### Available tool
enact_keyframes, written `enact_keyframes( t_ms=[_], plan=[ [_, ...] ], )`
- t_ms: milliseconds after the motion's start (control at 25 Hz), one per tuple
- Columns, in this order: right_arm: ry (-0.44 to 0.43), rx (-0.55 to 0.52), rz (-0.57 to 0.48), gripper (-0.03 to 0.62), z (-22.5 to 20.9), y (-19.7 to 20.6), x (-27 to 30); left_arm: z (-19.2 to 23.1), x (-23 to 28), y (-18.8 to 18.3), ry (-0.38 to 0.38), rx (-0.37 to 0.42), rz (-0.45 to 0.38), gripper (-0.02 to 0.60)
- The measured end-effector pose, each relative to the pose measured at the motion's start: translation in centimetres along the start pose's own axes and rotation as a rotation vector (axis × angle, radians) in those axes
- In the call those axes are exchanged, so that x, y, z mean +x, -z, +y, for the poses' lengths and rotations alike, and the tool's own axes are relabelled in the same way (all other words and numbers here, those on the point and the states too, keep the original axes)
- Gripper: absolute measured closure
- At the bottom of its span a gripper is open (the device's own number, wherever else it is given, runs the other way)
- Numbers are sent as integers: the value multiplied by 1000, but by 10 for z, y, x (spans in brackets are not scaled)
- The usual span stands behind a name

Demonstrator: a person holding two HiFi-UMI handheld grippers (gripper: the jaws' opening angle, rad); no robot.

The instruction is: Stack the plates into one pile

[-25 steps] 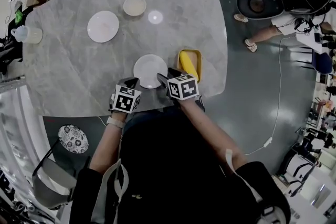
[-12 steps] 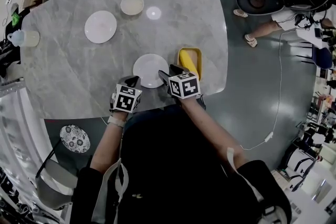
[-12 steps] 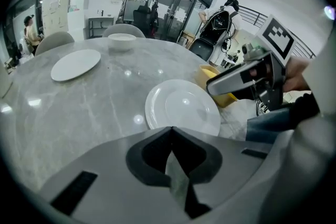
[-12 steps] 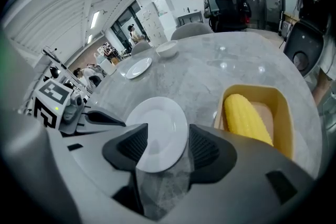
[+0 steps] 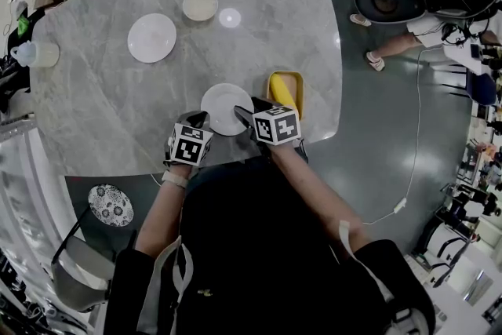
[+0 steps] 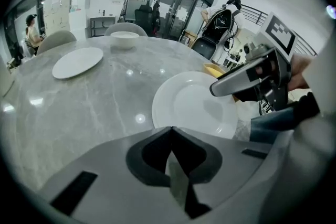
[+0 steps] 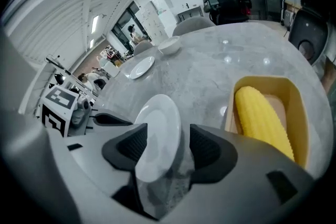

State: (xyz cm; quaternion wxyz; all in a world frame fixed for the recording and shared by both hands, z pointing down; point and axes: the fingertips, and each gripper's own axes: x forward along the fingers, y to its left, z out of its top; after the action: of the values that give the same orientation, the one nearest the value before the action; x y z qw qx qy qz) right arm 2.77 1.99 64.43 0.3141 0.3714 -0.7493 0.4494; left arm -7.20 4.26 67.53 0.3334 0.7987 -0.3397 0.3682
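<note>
So the near plate (image 5: pixel 224 107) (image 6: pixel 193 106) (image 7: pixel 157 136) is sitting on the grey marble table (image 5: pixel 102 106) (image 6: pixel 79 107) (image 7: pixel 220 71), close to the edge nearest us. Our right gripper (image 5: pixel 240 113) (image 7: pixel 163 139) (image 6: pixel 247 78) has its jaws set about medium-wide around that plate's near rim, one on each side. In the right gripper view we can see a sliver of table between the plate and one jaw, so it isn't clamped. From the left gripper view the plate looks flat on the table, with one right jaw hanging just over its right side.

Our left gripper (image 5: pixel 198 120) (image 6: pixel 170 136) is just beside the plate on its left, jaws pressed fully together with nothing in them.

The far plate (image 5: pixel 152 38) (image 6: pixel 77 62) (image 7: pixel 142 67) is well apart, up on the far left part of the table. A small bowl (image 5: pixel 200 5) (image 6: pixel 124 39) (image 7: pixel 169 44) sits near it, further back and to the right.

Just right of the near plate there's a yellow tray (image 5: pixel 296 90) (image 7: pixel 296 107) with a corn cob (image 5: pixel 281 96) (image 7: pixel 260 118) lying in it.
</note>
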Motion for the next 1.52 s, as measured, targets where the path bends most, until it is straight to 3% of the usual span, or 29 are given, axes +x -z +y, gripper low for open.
enact_keyframes(
  t_ms=[600,640,760,880,1280,1520],
  plan=[
    [-30,-18,55,355,7,-3,11,3,-3,0,26,-40,-58,574],
    [-37,-1,52,364,6,-3,10,3,-3,0,23,-38,-60,574],
    [-73,55,31,471,6,-6,7,4,-4,1,20,-38,-71,574],
    [-145,77,41,511,16,-4,7,4,-4,2,24,-47,-86,574],
    [-209,158,-42,539,26,-15,4,7,-7,0,31,-93,-116,574],
    [-207,151,-52,542,32,-22,4,19,-19,5,-24,-151,-118,573]
  ],
)
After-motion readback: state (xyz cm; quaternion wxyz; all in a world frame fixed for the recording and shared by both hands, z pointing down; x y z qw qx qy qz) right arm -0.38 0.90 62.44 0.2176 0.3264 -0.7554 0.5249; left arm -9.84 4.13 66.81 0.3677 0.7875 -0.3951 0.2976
